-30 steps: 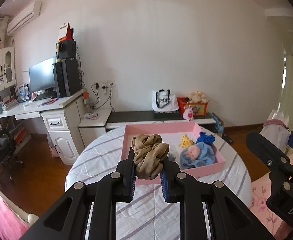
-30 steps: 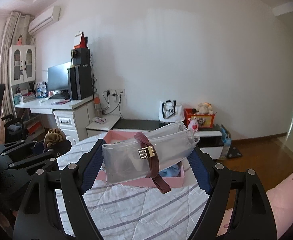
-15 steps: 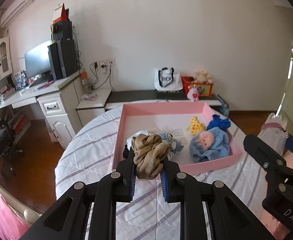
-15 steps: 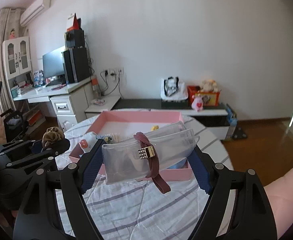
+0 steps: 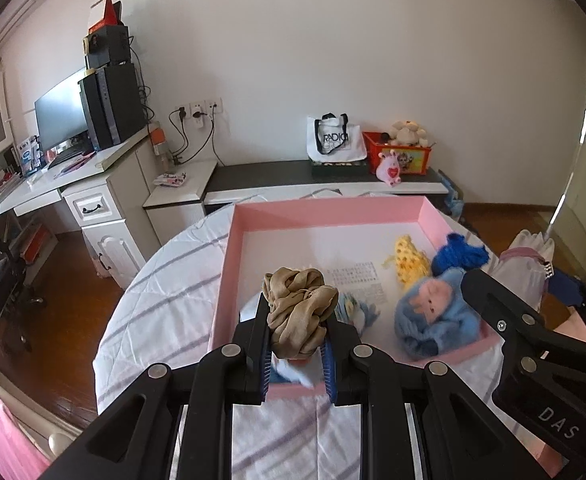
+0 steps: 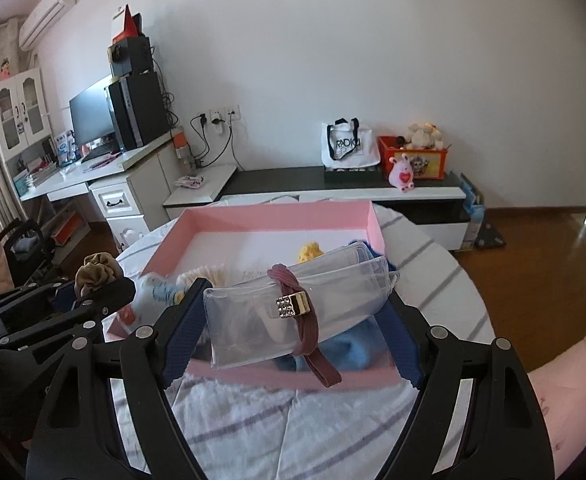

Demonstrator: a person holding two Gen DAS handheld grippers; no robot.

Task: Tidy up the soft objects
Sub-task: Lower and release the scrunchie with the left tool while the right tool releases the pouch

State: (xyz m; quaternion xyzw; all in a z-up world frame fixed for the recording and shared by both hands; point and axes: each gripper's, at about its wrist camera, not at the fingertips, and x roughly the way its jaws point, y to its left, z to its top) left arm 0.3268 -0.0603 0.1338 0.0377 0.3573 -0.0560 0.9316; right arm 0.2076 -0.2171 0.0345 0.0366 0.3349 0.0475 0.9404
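Our left gripper [image 5: 296,354] has its jaws pinched hard on a tan scrunchie [image 5: 297,310], a crumpled loop of thin fabric that bulges above the pads; we judge it feather-light and fully squashable, so a grip through the bunched middle is safest, since a loose fold could slide free. Our right gripper [image 6: 293,312] has its jaws spread wide and pressed against the two ends of a clear soft pouch [image 6: 293,300] with a maroon hair band [image 6: 305,328] wrapped round it; the glossy plastic looks slippery and buckles easily, so end-on pressure should stay gentle. Beyond both, at twelve o'clock, lies the pink tray [image 5: 325,210] on the striped tablecloth [image 5: 165,304]. Inside it, a blue plush toy [image 5: 433,316] sits at about two o'clock of the scrunchie, a yellow knitted toy [image 5: 409,258] farther back.
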